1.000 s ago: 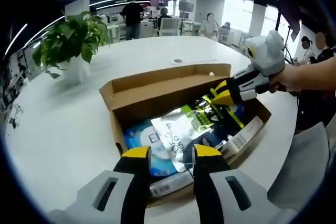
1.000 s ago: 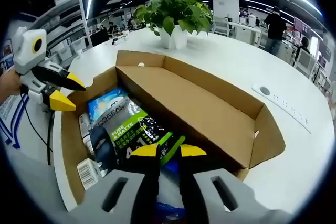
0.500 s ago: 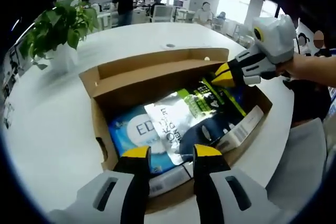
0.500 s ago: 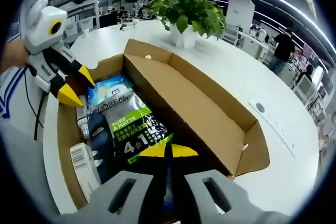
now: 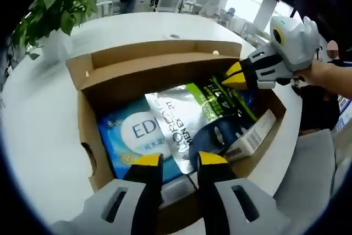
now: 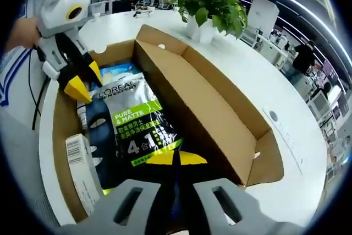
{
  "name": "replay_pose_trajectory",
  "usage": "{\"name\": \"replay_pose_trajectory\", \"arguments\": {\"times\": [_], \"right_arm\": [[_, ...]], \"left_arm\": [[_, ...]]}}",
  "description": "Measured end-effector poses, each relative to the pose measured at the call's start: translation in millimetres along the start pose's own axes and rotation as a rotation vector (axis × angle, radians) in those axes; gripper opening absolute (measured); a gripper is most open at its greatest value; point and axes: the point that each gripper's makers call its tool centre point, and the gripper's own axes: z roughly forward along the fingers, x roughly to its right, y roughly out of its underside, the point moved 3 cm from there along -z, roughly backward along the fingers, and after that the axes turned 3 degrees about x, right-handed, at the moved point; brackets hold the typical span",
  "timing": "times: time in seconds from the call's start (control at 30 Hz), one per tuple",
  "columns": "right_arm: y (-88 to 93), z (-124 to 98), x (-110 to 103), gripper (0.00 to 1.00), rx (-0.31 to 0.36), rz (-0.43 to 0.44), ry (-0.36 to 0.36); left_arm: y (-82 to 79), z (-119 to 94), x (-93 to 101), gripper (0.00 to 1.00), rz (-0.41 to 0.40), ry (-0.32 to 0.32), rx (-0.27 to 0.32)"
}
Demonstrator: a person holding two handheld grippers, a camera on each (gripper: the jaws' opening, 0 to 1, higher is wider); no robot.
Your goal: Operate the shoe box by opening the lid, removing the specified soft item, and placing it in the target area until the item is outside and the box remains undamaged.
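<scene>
Cardboard shoe box [image 5: 165,70] open — packets inside, right tool [image 6: 175,158] seemingly pinching green pouch [image 6: 140,127], left tool [image 5: 175,160] parted.

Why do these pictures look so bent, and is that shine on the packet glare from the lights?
Left gripper view: the fisheye lens bows the brown cardboard shoe box, and the silvery green-and-white packet catches white glare from the ceiling lights. Right gripper view: the round white table curves sharply, the far office is soft and small, and that view's own claw looms oversized at the bottom.
</scene>
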Motion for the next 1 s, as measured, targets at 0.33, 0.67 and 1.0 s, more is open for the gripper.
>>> {"name": "replay_pose_trajectory", "arguments": {"times": [0.33,0.67,1.0], "right_arm": [[3.7,1.3,-0.4,0.00,-0.001,0.043,0.004],[1.2,-4.3,1.3,0.00,0.029,0.149,0.005],[-5.2,-13.6,4.4,0.00,0.066,0.209,-0.003]], "left_arm": [[-2.1,2.9,-0.4,0.09,-0.162,0.045,0.049],[-5.6,1.3,1.8,0.00,-0.185,0.034,0.081],[-11.0,-6.3,3.6,0.00,-0.279,0.039,0.107]]}}
